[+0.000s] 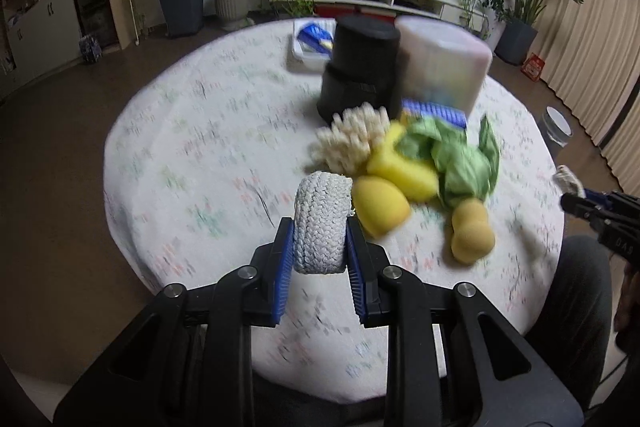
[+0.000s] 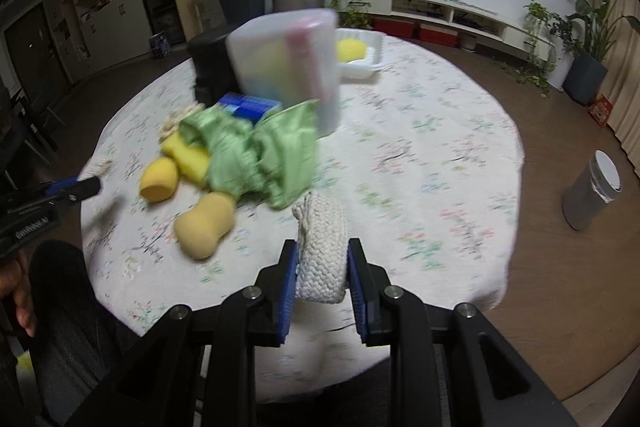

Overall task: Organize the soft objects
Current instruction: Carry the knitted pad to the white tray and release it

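Observation:
My left gripper (image 1: 319,227) is shut on a white braided rope piece (image 1: 320,203), held above the near part of the round table (image 1: 192,147). My right gripper (image 2: 322,245) is shut on a similar white braided piece (image 2: 322,223). Each gripper also shows at the edge of the other's view, the right gripper (image 1: 576,205) and the left gripper (image 2: 86,189), both with a white tuft at the tips. Between them on the table lie a green cloth (image 1: 460,159), yellow sponges (image 1: 380,205), a tan gourd-shaped sponge (image 2: 204,223) and a cream knobbly sponge (image 1: 348,141).
Behind the pile stand a black cylinder container (image 1: 360,71), a translucent lidded tub (image 1: 444,67) and a blue ribbed item (image 1: 436,111). A white tray (image 1: 308,47) sits at the table's far edge. A grey bin (image 2: 592,195) stands on the floor. A person's dark-clothed legs are at the near edge.

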`<act>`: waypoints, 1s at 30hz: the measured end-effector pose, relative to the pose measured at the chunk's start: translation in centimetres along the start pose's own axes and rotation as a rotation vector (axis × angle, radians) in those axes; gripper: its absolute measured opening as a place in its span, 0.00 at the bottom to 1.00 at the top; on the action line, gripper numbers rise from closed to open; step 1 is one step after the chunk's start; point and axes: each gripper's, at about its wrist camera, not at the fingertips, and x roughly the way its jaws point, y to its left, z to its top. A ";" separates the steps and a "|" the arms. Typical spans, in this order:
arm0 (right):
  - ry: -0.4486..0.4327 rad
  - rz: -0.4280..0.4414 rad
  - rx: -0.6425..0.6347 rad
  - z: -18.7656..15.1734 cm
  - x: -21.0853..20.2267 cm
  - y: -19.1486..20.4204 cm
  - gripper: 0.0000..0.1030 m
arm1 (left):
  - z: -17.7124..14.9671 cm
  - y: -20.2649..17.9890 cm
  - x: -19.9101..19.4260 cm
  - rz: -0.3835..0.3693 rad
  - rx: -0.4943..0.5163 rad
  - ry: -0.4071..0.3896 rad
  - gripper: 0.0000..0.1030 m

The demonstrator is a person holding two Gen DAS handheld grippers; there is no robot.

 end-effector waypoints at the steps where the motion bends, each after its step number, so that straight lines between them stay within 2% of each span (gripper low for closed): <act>1: -0.009 -0.013 0.000 0.4 -0.3 -0.6 0.26 | 0.9 0.3 -0.2 0.007 0.009 -0.012 0.22; 6: -0.059 -0.071 -0.006 4.6 -0.9 -4.2 0.26 | 6.2 1.6 -0.8 0.003 0.038 -0.071 0.22; 9: -0.089 -0.089 -0.021 7.8 -0.9 -5.7 0.26 | 10.5 1.8 -0.5 0.003 0.079 -0.107 0.23; 14: -0.131 -0.094 -0.057 14.7 0.8 -7.4 0.26 | 18.3 1.7 2.6 0.009 0.158 -0.127 0.23; 17: -0.130 -0.073 -0.075 18.4 2.8 -7.9 0.26 | 21.8 1.5 4.8 -0.012 0.189 -0.126 0.23; 20: -0.116 -0.051 -0.112 22.4 5.6 -7.6 0.26 | 25.2 1.2 8.4 -0.032 0.222 -0.100 0.23; 24: -0.084 0.003 -0.160 26.6 9.7 -6.2 0.26 | 27.8 1.2 13.3 -0.081 0.231 -0.046 0.23; 30: 0.007 0.078 -0.244 29.6 16.4 -3.4 0.26 | 29.6 -0.5 19.9 -0.165 0.293 0.035 0.23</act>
